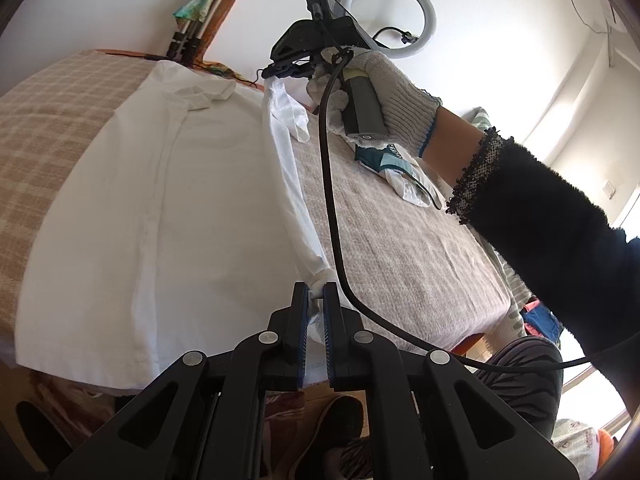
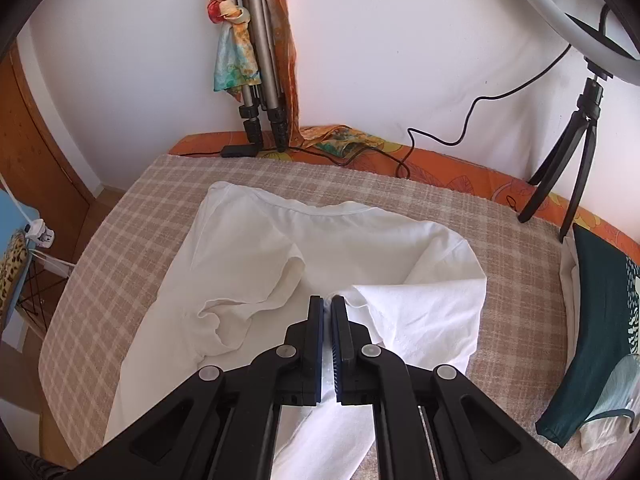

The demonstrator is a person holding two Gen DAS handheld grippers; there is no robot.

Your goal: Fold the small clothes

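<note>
From the left wrist I see my left tool [image 1: 316,294] pinched on the lower side edge of the white shirt [image 1: 160,200], while my right tool [image 1: 292,68], held in a gloved hand [image 1: 384,92], grips the same edge up near the shoulder, so that side is lifted in a taut line. The shirt lies face up on the bed [image 1: 400,248], collar at the far end, body smooth. From the right wrist, the right tool [image 2: 327,304] is closed on a white fold; the shirt [image 2: 320,240] bunches there, one sleeve rumpled inward. I judge the first side fold only begun; the other side and the crosswise fold remain. A folded teal garment [image 2: 596,320] sits beside it.
</note>
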